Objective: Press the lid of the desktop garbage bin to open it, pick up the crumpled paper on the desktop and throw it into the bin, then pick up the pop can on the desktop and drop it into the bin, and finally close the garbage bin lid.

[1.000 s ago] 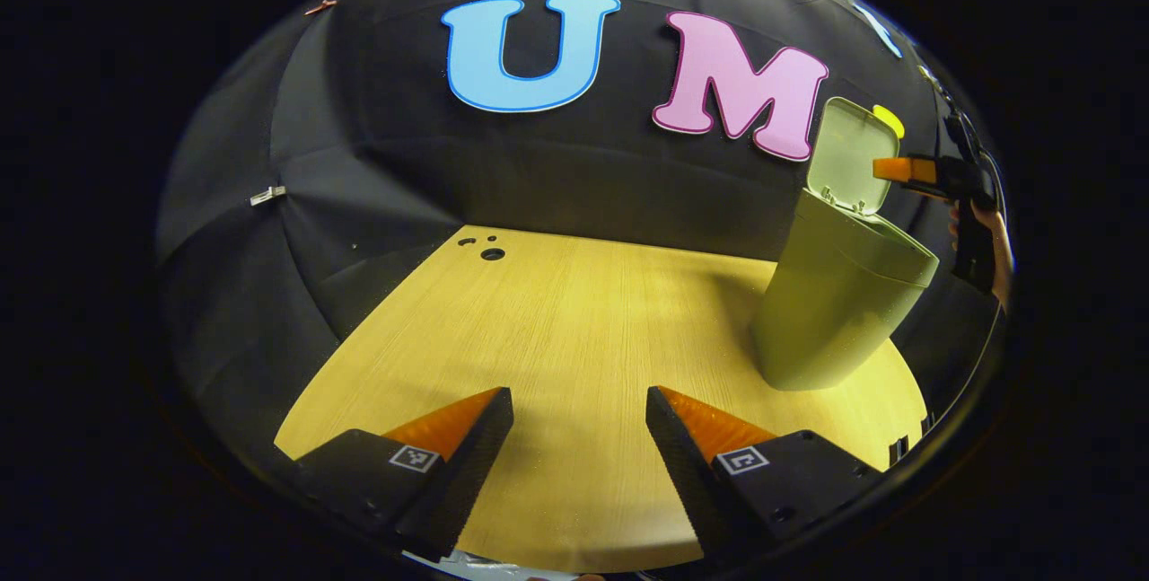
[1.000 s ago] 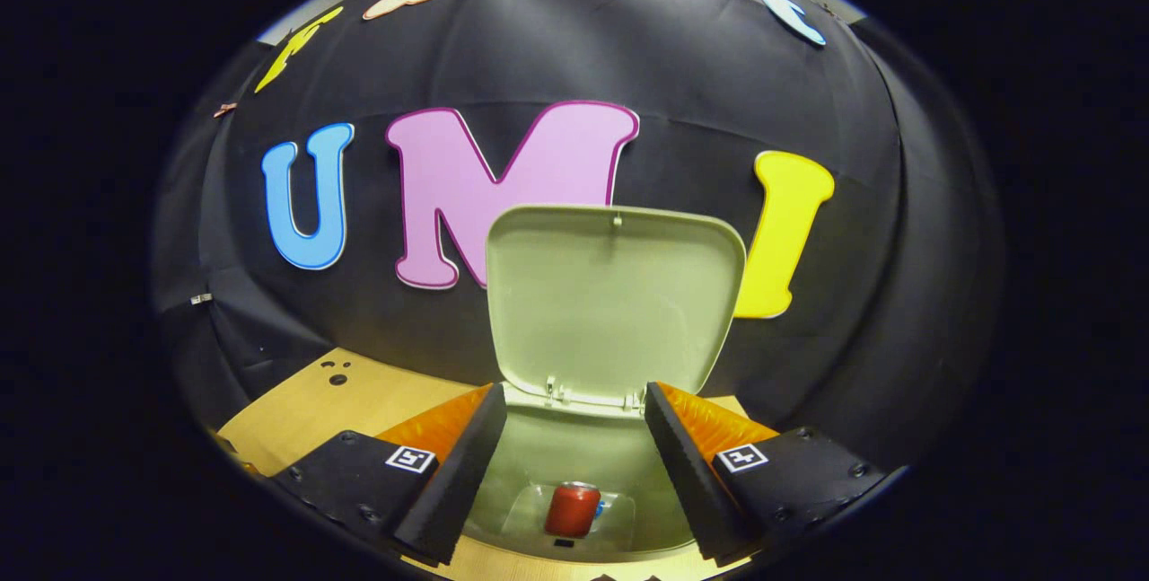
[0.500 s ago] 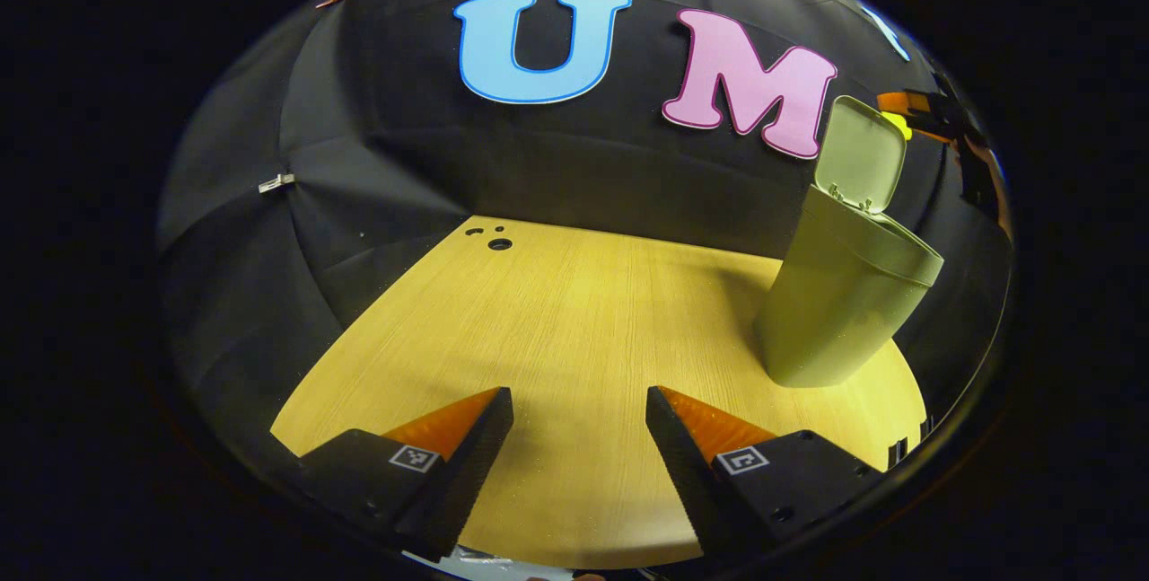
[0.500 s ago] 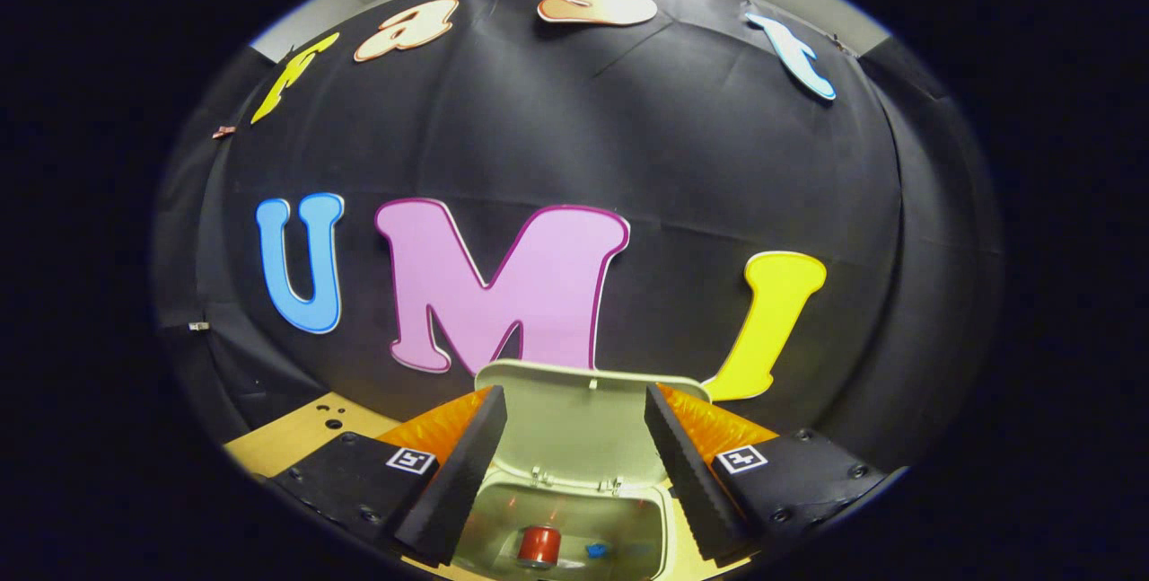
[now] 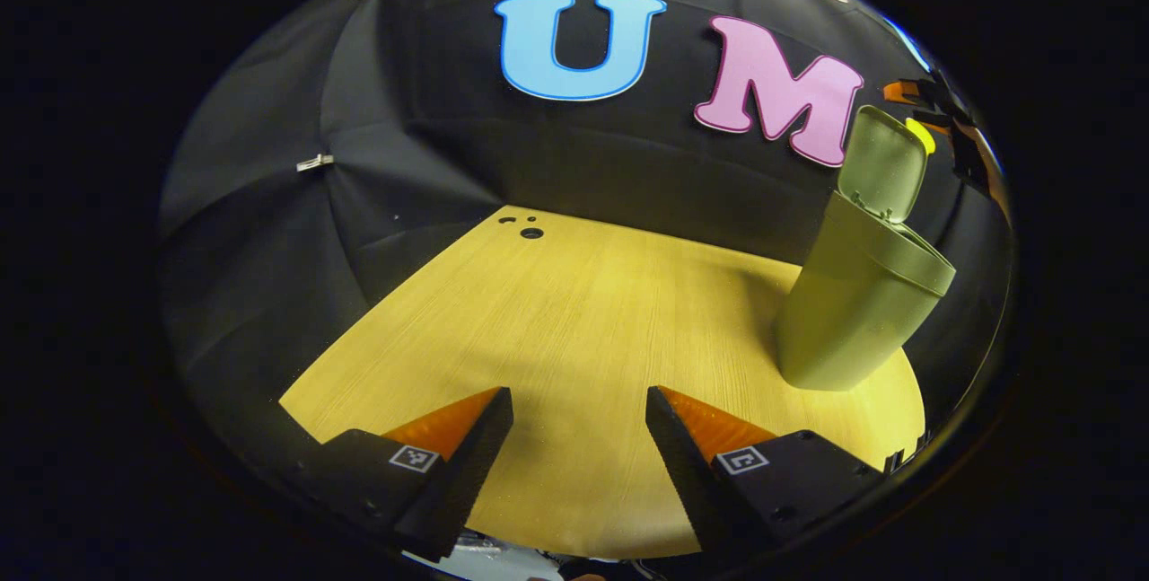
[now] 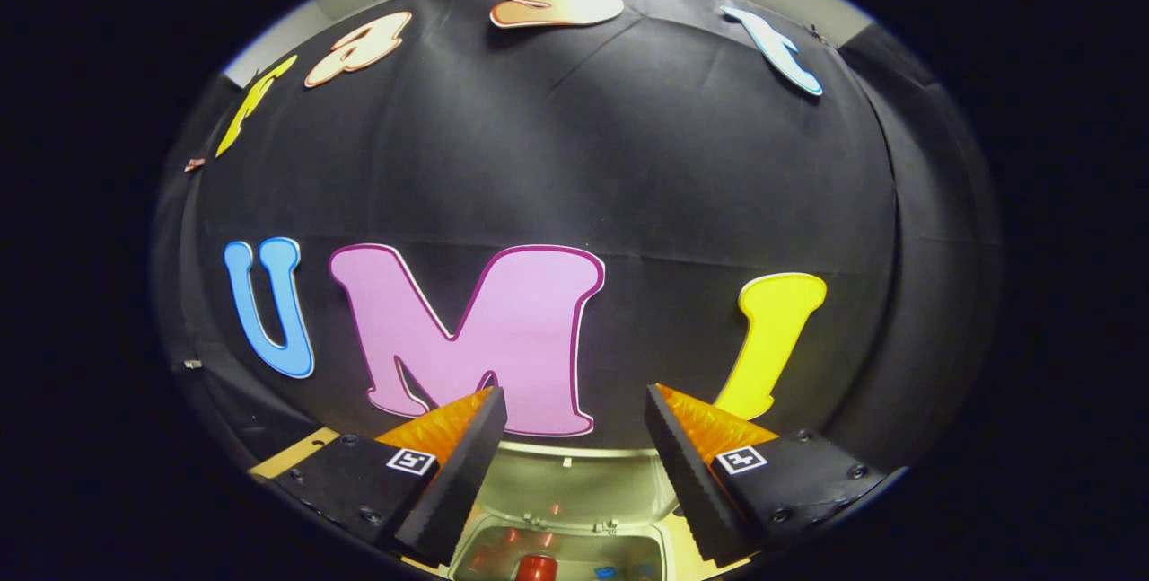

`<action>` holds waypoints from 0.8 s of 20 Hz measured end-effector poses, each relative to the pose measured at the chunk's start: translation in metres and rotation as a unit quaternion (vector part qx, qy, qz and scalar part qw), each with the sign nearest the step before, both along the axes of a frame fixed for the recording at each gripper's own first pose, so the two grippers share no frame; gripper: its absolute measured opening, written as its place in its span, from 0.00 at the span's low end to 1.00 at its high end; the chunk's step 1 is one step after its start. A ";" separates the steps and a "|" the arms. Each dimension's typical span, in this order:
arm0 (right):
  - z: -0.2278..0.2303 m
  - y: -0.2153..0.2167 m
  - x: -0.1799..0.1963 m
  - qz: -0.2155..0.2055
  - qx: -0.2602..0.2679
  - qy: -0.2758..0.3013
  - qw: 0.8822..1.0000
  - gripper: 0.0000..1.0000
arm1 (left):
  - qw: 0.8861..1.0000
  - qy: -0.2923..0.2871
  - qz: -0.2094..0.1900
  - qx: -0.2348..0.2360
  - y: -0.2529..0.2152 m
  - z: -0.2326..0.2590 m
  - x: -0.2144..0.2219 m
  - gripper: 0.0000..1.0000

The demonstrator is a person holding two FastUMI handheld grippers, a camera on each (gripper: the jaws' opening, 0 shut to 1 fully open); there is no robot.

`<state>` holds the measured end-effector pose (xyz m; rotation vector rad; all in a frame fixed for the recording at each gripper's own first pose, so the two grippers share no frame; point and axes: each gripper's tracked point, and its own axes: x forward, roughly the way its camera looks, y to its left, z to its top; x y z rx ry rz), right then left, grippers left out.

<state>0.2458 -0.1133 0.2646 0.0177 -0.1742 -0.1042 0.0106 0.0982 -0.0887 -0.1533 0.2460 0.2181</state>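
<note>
With pop can (image 6: 536, 568) in bin (image 5: 862, 303), bring right gripper (image 6: 574, 446), jaws spread and empty, behind raised lid (image 6: 583, 487) and press forward gently.

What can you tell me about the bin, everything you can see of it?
The bin is a pale green container, plastic by its look, tapering toward the base. It stands on the wooden table near its right edge in the left gripper view, close to the black cloth wall. Its hinged lid is raised at the back, leaving the mouth open. In the right gripper view a red can lies inside. The right tool hangs above the opening, open, touching nothing.
</note>
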 end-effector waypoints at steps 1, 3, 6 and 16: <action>-0.001 -0.001 0.007 0.004 0.007 0.004 1.000 0.97 | 1.000 -0.001 0.010 -0.002 0.001 -0.001 -0.005 0.96; -0.002 -0.002 0.021 0.010 0.014 0.011 1.000 0.97 | 1.000 -0.002 0.030 -0.005 0.002 -0.003 -0.012 0.96; -0.008 -0.004 0.037 0.019 0.015 0.024 0.999 0.96 | 0.998 -0.005 0.057 -0.008 -0.005 -0.004 -0.023 0.96; -0.036 0.004 0.038 0.030 -0.003 0.073 0.997 0.98 | 0.998 -0.028 0.051 0.016 -0.028 0.021 -0.026 0.96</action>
